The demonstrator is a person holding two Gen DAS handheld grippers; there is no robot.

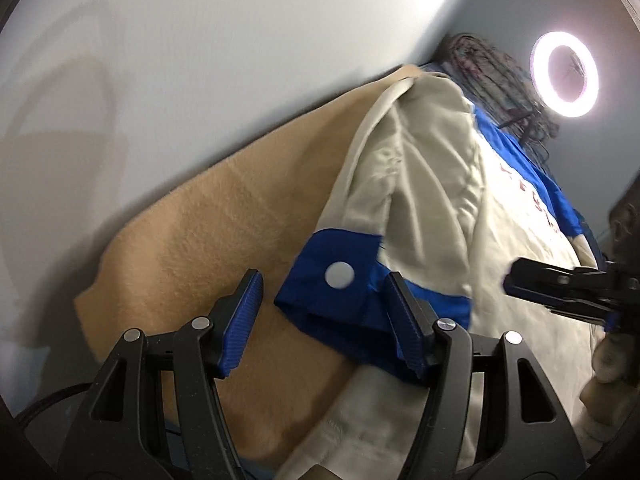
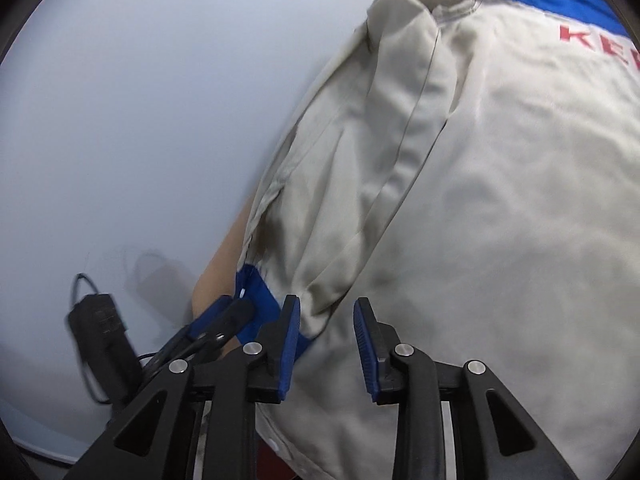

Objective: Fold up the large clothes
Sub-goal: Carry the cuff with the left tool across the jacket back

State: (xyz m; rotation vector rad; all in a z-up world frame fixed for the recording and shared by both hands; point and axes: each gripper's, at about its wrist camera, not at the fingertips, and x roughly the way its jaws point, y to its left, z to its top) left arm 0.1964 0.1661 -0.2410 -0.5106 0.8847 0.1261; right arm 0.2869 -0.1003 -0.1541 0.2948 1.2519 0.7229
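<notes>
A tan blanket [image 1: 208, 232] covers the work surface, its napped face exposed along the pale wall [image 1: 200, 60]. A lit ring light [image 1: 565, 72] stands at the far end, beside a heap of dark patterned fabric [image 1: 496, 80]. A black device with cables [image 2: 102, 332] sits at lower left in the right wrist view.

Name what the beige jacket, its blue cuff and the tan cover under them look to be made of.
Jacket: likely a woven cotton blend, matte, with soft creases and stitched seams. Blue cuff: smoother fabric with a faint sheen, perhaps polyester, bearing a pale snap, plastic or metal unclear. Tan cover: fuzzy nap, probably fleece or a wool-like blanket.
</notes>
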